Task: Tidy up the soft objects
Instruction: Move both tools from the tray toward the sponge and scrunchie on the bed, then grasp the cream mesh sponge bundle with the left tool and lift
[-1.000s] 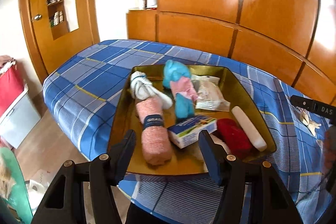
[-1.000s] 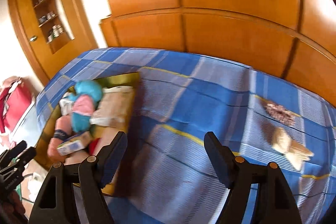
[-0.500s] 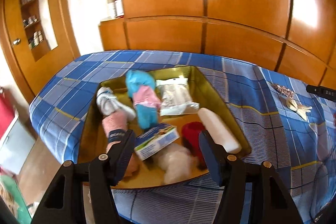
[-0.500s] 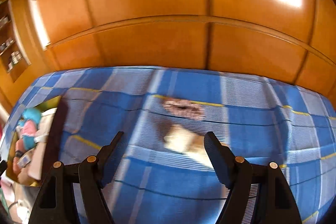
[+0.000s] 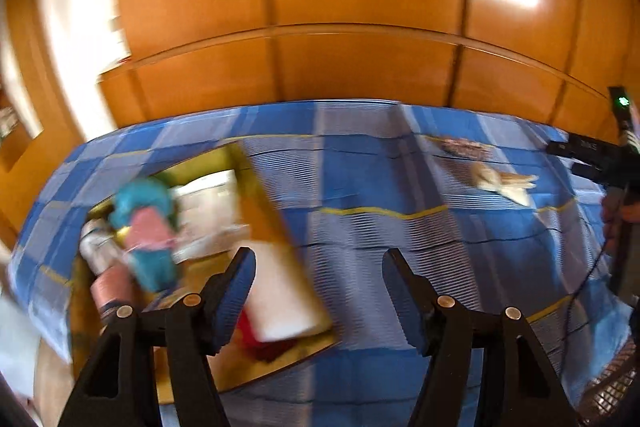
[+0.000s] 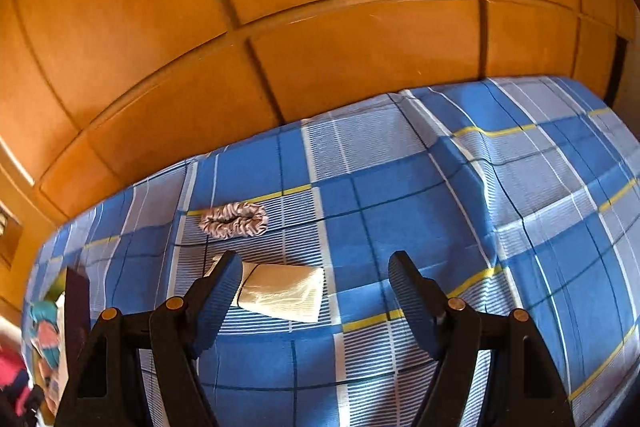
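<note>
A gold tray [image 5: 264,215] lies on the blue plaid bed, blurred, with a teal and pink soft toy [image 5: 148,227], a pink roll [image 5: 112,287], a white roll [image 5: 280,295] and a red cloth [image 5: 272,347] in it. My left gripper [image 5: 316,267] hovers over the tray's right edge; its jaws are opening with nothing between them. A grey striped scrunchie [image 6: 234,221] and a cream folded cloth [image 6: 284,291] lie on the bedspread. My right gripper [image 6: 314,267] stands open above the cloth, its left finger over the cloth's left end. It also shows as the right gripper [image 5: 592,155].
Glossy wooden wardrobe panels [image 6: 320,47] rise right behind the bed. The tray's dark wall [image 6: 76,299] shows at the far left of the right wrist view. Plaid bedspread [image 6: 500,227] stretches to the right of the cloth.
Both grippers have swung right across the bed. The left view slid from the tray's middle to its right edge. The right view went from the tray side to over the scrunchie and cloth.
</note>
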A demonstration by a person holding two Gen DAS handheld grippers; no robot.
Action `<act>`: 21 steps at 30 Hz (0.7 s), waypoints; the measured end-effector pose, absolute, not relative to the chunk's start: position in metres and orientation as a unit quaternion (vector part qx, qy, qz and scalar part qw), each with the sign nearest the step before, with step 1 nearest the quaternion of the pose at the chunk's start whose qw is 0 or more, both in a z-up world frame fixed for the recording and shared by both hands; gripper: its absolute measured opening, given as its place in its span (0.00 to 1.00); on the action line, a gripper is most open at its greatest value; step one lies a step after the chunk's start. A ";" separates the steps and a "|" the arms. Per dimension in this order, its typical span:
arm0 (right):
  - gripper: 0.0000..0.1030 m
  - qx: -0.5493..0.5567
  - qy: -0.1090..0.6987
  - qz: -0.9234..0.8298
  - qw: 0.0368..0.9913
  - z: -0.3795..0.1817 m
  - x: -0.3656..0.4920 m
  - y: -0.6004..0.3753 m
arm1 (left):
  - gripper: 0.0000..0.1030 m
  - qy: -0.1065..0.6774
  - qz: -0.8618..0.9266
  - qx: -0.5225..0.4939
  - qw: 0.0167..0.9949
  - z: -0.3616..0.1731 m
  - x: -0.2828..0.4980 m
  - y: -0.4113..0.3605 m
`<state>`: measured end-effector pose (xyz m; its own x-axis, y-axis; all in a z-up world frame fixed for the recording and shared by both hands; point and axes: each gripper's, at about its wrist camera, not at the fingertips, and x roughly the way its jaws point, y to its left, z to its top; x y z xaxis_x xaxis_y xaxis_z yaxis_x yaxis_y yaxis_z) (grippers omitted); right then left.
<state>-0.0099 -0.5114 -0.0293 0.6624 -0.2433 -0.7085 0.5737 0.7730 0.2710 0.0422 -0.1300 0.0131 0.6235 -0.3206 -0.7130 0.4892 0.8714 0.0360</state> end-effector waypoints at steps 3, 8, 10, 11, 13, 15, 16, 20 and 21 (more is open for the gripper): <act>0.75 0.255 0.335 -0.241 0.874 -0.030 -0.012 -0.517 | 0.65 0.372 -0.259 0.133 0.881 0.011 0.044 -0.164; 0.75 0.283 0.322 -0.247 0.869 -0.028 -0.021 -0.526 | 0.65 0.403 -0.315 0.132 0.849 0.000 0.054 -0.219; 0.75 0.292 0.316 -0.249 0.868 -0.026 -0.024 -0.530 | 0.65 0.415 -0.330 0.126 0.838 -0.004 0.059 -0.242; 0.75 0.297 0.311 -0.249 0.868 -0.024 -0.026 -0.531 | 0.65 0.420 -0.339 0.120 0.834 -0.005 0.060 -0.250; 0.75 0.305 0.304 -0.249 0.867 -0.022 -0.029 -0.533 | 0.64 0.443 -0.354 0.102 0.817 -0.012 0.068 -0.273; 0.75 0.313 0.301 -0.246 0.867 -0.021 -0.030 -0.535 | 0.64 0.457 -0.365 0.090 0.806 -0.017 0.071 -0.290; 0.75 0.319 0.299 -0.244 0.866 -0.020 -0.031 -0.537 | 0.64 0.460 -0.368 0.090 0.803 -0.020 0.073 -0.300; 0.75 0.339 0.296 -0.240 0.860 -0.020 -0.035 -0.543 | 0.66 0.441 -0.376 0.125 0.805 -0.025 0.073 -0.337; 0.75 0.343 0.296 -0.240 0.858 -0.021 -0.035 -0.544 | 0.68 0.428 -0.384 0.141 0.806 -0.025 0.071 -0.346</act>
<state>-0.0348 -0.5438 -0.0208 0.7091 -0.2088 -0.6735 0.6153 0.6497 0.4464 0.0709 -0.3458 -0.0250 0.3378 -0.4984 -0.7984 0.7401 0.6647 -0.1017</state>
